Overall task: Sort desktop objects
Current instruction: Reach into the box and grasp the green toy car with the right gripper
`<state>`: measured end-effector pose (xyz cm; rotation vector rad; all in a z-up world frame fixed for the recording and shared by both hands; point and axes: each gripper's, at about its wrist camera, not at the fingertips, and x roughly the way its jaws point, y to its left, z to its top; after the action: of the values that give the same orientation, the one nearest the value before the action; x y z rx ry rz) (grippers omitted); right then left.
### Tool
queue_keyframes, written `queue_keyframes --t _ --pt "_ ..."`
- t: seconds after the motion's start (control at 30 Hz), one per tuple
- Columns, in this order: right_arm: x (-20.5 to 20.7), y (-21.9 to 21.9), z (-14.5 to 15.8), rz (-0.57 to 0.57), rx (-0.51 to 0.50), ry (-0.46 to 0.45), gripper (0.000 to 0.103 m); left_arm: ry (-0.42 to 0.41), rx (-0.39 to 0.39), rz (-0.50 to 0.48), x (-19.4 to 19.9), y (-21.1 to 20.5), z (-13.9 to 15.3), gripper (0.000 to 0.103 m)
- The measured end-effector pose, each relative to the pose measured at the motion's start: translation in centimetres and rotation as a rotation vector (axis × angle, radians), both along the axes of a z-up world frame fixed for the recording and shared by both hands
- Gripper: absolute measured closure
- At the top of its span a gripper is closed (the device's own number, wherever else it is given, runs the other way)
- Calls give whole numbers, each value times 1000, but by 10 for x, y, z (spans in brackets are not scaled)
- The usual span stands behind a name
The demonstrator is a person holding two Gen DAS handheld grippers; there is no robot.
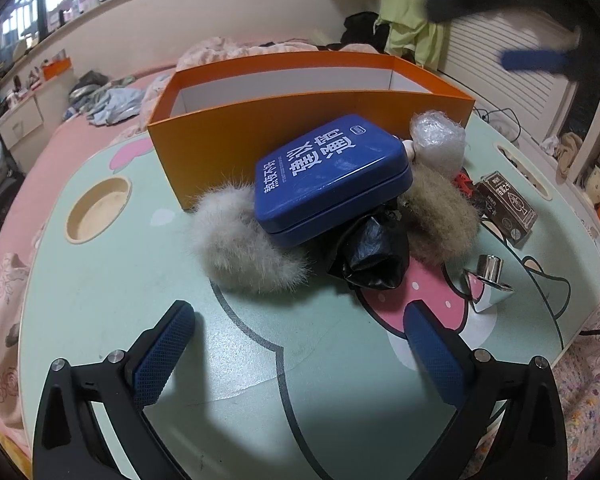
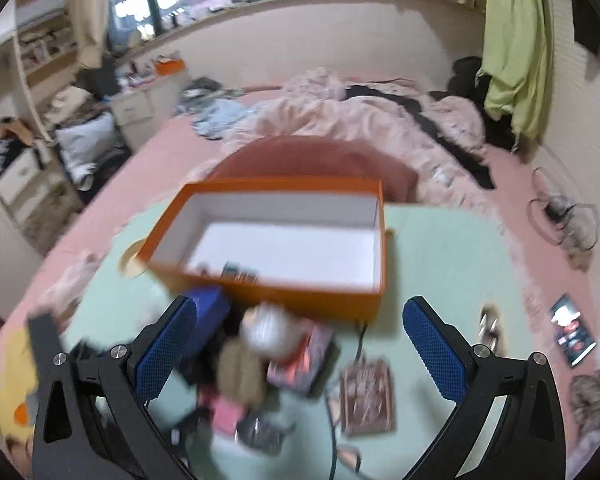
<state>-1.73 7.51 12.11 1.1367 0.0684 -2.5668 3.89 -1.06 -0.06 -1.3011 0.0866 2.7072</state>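
Observation:
In the left wrist view an open orange box (image 1: 260,128) stands at the back of a pale green table (image 1: 260,360). In front of it a blue tin (image 1: 332,176) lies tilted on two fur pompoms (image 1: 236,248), a crumpled black bag (image 1: 372,256) and a bubble-wrap ball (image 1: 436,136). A brown card box (image 1: 504,204) and a silver cup (image 1: 488,280) lie to the right. My left gripper (image 1: 300,328) is open and empty, low over the table in front of the pile. My right gripper (image 2: 300,332) is open and empty, high above the pile; its view is blurred. The orange box (image 2: 284,280) holds a small dark item (image 2: 236,270).
The table sits on a pink bed with a rumpled pink duvet (image 2: 340,120). A round cup hole (image 1: 96,208) is at the table's left. A cable (image 2: 336,420) runs across the table. A dark booklet (image 2: 572,336) lies on the bed to the right.

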Motion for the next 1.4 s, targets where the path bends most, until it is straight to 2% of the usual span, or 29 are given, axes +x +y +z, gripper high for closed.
queue_keyframes --t 0.2,0.33,0.43,0.67,0.73,0.83,0.9,1.0,1.13,1.23,1.3,1.4 --pt "-41 -38 -7 11 23 -126 0 5 2 -3 1 1 2 0" --pt "-45 -55 -20 24 85 -153 0 8 2 -4 0 1 2 0" --pt "-44 -62 -27 43 87 -181 0 8 2 -4 0 1 2 0" --pt "-52 -72 -23 62 85 -207 1 9 2 -4 0 1 2 0" --pt "-57 -73 -21 70 71 -229 6 9 2 -4 0 1 2 0" --pt "-68 -72 -23 90 46 -306 16 9 3 -4 0 1 1 0" --pt "-80 -69 -30 105 -3 -409 18 9 2 -4 0 1 1 0" --pt "-95 -66 -39 104 -63 -528 18 9 3 -4 0 1 1 0" --pt "-103 -73 -47 112 -49 -605 18 10 2 -4 0 1 1 0" --pt "-104 -84 -58 138 -78 -686 18 10 2 -4 0 1 1 0" --pt "-105 -94 -66 117 -37 -693 18 10 2 -4 0 1 1 0" --pt "-108 -108 -72 97 65 -656 17 11 3 -5 -1 1 1 0"
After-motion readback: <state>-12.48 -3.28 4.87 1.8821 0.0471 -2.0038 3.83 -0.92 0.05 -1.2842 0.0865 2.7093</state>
